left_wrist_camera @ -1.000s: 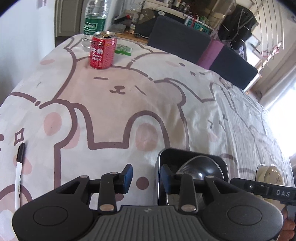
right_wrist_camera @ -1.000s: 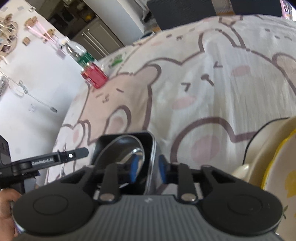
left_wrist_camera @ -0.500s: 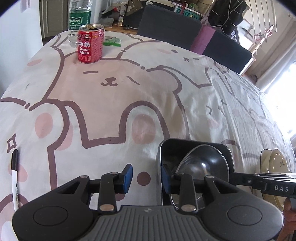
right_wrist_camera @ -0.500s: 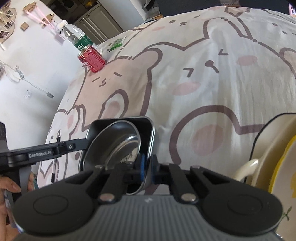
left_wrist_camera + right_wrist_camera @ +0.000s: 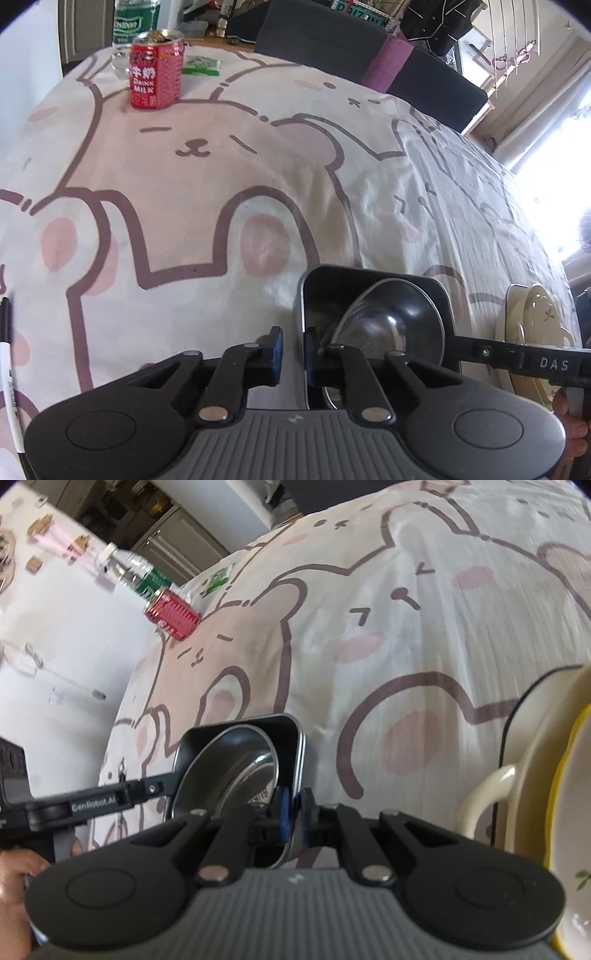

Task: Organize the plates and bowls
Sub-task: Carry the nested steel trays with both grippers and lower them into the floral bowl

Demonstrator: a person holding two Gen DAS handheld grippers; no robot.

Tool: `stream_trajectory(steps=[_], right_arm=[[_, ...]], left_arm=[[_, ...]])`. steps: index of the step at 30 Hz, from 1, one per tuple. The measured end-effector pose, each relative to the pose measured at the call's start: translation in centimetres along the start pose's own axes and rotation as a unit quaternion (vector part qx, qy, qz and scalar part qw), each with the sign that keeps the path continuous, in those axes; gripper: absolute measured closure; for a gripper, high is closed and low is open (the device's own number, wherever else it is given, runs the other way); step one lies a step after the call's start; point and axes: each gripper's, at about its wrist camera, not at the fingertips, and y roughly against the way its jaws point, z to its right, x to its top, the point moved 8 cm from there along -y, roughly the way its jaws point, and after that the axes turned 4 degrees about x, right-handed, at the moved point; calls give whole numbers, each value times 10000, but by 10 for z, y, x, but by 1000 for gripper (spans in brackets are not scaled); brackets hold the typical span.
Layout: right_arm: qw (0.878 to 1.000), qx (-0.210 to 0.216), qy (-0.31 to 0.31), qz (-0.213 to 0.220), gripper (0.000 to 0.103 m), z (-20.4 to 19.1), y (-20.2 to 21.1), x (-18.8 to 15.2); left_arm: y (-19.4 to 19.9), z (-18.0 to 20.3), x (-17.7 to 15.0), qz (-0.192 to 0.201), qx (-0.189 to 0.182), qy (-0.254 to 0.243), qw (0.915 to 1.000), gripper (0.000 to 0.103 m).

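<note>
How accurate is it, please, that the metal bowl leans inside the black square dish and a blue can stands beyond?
The can is red, not blue, per the left wrist view; the metal bowl does lean inside the black square dish.

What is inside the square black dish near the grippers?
A round steel bowl leans tilted inside the square black dish. The bowl covers most of the dish's floor, so anything under it cannot be seen.

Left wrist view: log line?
left hand-held gripper closing over black tray wall | right hand-held gripper shut on opposite wall | bowl tilted inside
</note>
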Motion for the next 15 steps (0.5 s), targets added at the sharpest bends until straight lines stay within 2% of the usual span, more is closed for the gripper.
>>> stream_trajectory(steps=[6,10,15], right_arm=[[9999,-23,62,89,94,-1,0,0],[9999,30,-41,107,94,1,-1,1],[9998,-26,160,141,95,-4,0,2]], left_arm=[[-3,1,-6,-161,-84,5,9998,96],[0,-1,-6,-128,-136,129,9997,97],[9,-4,-4,27,-211,265,9994,97]])
